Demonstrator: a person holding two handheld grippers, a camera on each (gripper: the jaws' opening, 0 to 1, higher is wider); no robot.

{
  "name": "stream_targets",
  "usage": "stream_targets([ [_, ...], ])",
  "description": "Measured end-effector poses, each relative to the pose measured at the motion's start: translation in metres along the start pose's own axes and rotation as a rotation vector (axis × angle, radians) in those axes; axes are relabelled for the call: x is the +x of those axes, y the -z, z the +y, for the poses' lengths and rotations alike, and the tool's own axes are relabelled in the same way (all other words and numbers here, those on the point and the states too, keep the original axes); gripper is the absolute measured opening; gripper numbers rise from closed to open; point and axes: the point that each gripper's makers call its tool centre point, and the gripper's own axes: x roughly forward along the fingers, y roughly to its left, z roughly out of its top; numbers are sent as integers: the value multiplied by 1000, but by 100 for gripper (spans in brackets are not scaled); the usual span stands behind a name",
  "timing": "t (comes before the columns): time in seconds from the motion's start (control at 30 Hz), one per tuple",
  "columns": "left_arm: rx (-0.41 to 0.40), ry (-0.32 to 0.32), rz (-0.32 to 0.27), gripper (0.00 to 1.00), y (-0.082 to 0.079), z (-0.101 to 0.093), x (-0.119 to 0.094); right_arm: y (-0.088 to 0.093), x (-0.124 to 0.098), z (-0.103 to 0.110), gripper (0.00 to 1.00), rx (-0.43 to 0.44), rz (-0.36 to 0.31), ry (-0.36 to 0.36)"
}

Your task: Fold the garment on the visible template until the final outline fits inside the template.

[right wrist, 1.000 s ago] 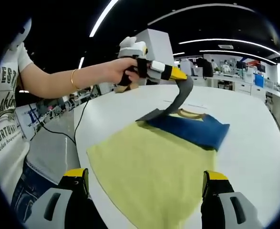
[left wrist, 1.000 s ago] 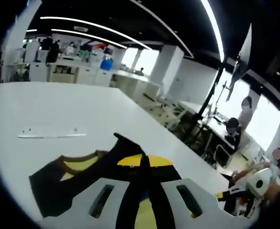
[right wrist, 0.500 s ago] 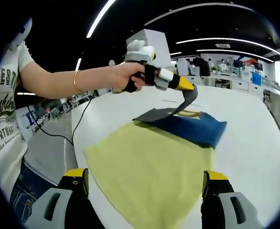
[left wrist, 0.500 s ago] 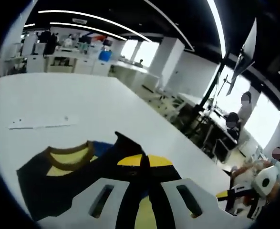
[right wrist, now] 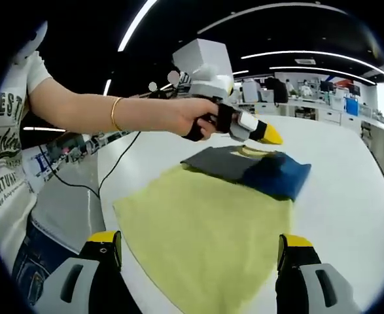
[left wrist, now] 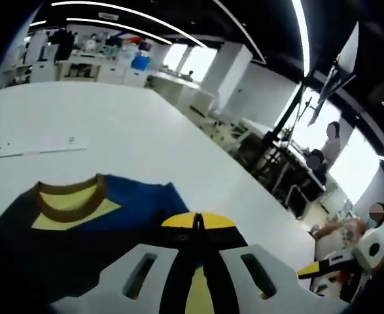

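Yellow garment (right wrist: 208, 226) lies flat on the white tabletop (right wrist: 349, 163), its blue-and-grey sleeve end farthest from the right claw (right wrist: 198, 252), which hovers wide. The left claw (right wrist: 268, 135), pinched on that sleeve, is nearer the fold.

**Bright strips overhead, soft focus at the rims**

Both views are lit from long white ceiling light strips (left wrist: 139, 29) that curve with the fisheye bend across a black ceiling. In the left gripper view, tall daylight windows (left wrist: 365, 167) at the right edge blow out to glare, and the people near them are hazy. The broad white tabletop (left wrist: 113, 137) reflects evenly, nearly washed out, with no hard shadows. The dark blue and yellow garment (right wrist: 244, 176) casts only a thin shade along its far edge. Background desks look smeared, possibly from motion. Straight lines bow strongly toward each view's edges.
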Motion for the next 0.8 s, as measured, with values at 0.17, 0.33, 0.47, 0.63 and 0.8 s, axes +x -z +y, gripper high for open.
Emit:
stream_targets([
  [0.17,34,-5,24,0,9,2,1,0,0,-1,99,4,-6,6],
  [0.33,109,22,-1,8,1,-1,-5,2,1,0,99,6,-2,4],
  [0.47,150,33,-16,23,-4,-2,-13,2,2,1,99,5,3,-4],
  [0.63,181,50,-48,41,-11,-5,-27,0,3,4,99,-2,6,-16],
  [0.8,202,58,-75,56,-13,-8,-44,-2,4,5,99,-14,12,-26],
])
